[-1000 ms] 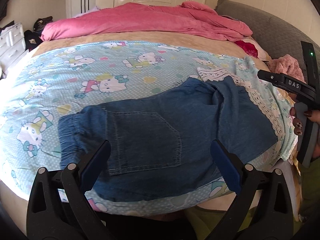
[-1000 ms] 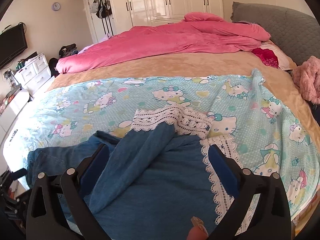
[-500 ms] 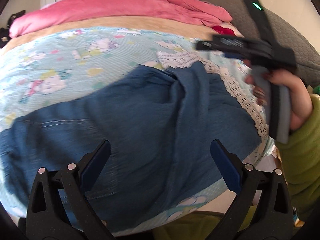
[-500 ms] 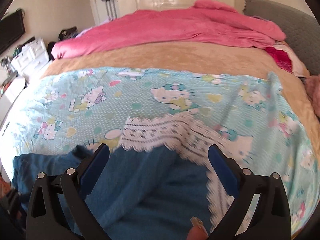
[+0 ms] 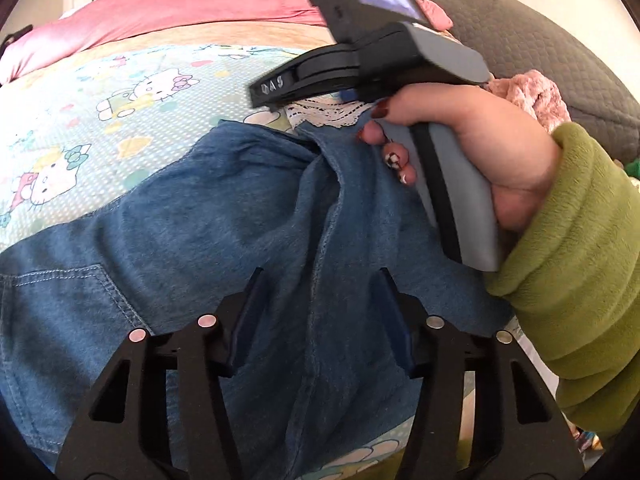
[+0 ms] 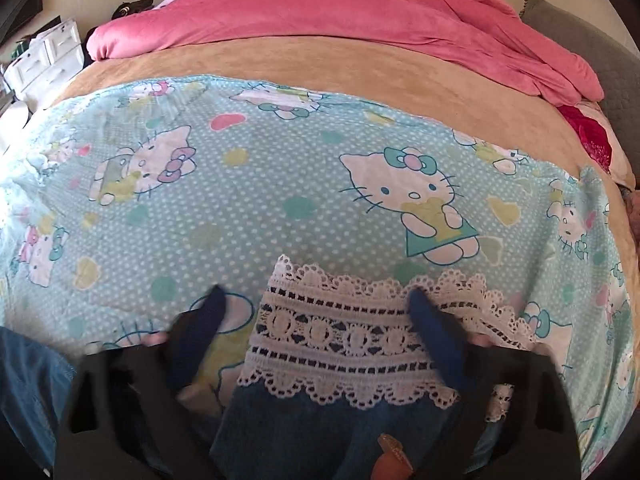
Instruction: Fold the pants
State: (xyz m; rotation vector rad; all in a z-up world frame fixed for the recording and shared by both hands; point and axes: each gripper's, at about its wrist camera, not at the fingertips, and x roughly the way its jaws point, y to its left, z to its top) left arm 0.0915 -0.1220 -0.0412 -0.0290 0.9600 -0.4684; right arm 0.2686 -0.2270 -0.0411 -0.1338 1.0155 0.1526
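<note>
A bed (image 6: 280, 64) with a pink duvet (image 6: 340, 16) at its far side carries a light-blue cartoon-cat sheet (image 6: 280, 152), and the denim pants (image 5: 208, 240) lie on that sheet directly under both grippers. Their long axis runs across the near edge of the bed, pocketed seat to the left of the left gripper (image 5: 320, 312), lace-trimmed leg hem (image 6: 352, 340) out beyond it under the right gripper (image 6: 316, 320). Both grippers' jaws have just been closing and stand half apart: the left astride a raised denim seam, the right astride the lace hem, neither visibly pinching. A hand (image 5: 472, 152) in a green sleeve (image 5: 572, 272) holds the right gripper.
</note>
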